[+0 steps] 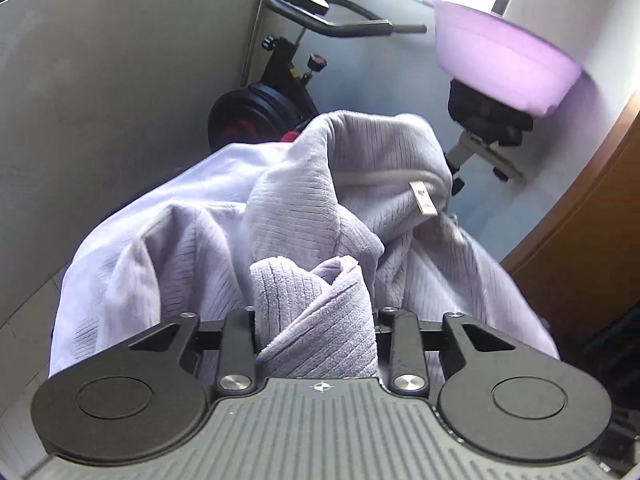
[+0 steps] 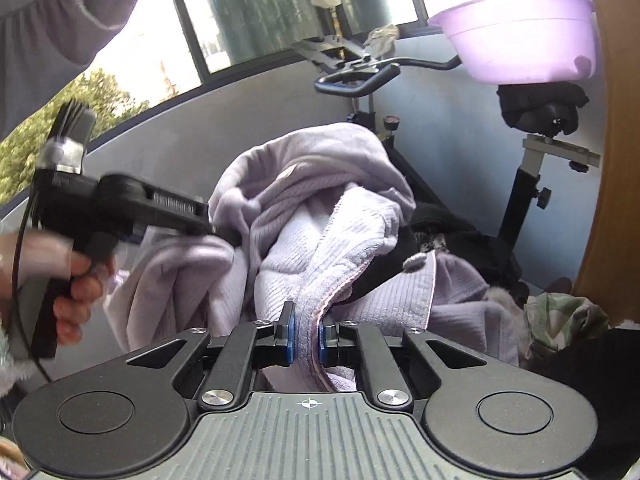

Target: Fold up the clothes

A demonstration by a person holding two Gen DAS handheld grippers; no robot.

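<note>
A: Item: lilac ribbed fleece garment (image 1: 288, 216), bunched and lifted between both grippers.

B: Handling: soft, limp, bulky; grip hems. Left gripper (image 1: 316, 320) clamps a thick fold; right gripper (image 2: 307, 336) pinches the stitched hem (image 2: 320, 292).

Ahead of the grippers stands a black exercise bike (image 2: 404, 92) against a pale blue-grey wall (image 1: 120, 80). A lilac plastic basin (image 2: 520, 40) sits on the bike's saddle (image 2: 540, 108), up to the right. Bright daylight pours through large windows (image 2: 256, 8) above, with green trees (image 2: 80, 108) outside to the left. A wooden panel (image 1: 592, 232) runs along the right.
</note>
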